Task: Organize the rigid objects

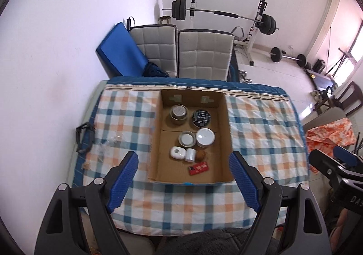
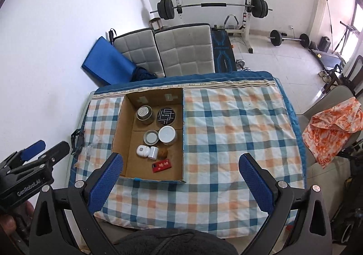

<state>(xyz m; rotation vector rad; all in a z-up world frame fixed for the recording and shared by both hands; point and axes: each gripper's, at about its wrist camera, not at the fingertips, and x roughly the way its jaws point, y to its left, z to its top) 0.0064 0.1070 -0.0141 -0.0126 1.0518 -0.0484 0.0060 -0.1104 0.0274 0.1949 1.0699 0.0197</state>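
An open cardboard box point(image 1: 154, 141) point(image 2: 118, 132) sits on the checked tablecloth. Inside it are a perforated-lid tin point(image 1: 179, 113), a black round tin point(image 1: 201, 117), an open tin point(image 1: 187, 138), a white-lidded jar point(image 1: 204, 137), a small white device point(image 1: 177, 152), a white roll point(image 1: 190, 154), a brown ball point(image 1: 200, 155) and a red packet point(image 1: 199, 168). My left gripper point(image 1: 183, 156) hangs high above the box's near end, open and empty. My right gripper point(image 2: 180, 157) hovers open over the box's near right corner, also empty.
A black strap point(image 1: 84, 139) and crumpled clear plastic point(image 1: 109, 143) lie on the table's left edge. Two grey padded chairs point(image 1: 204, 55) and a blue mat point(image 1: 120, 50) stand behind the table. An orange cloth point(image 2: 333, 127) drapes a chair at right. A barbell rack point(image 2: 211, 7) is by the far wall.
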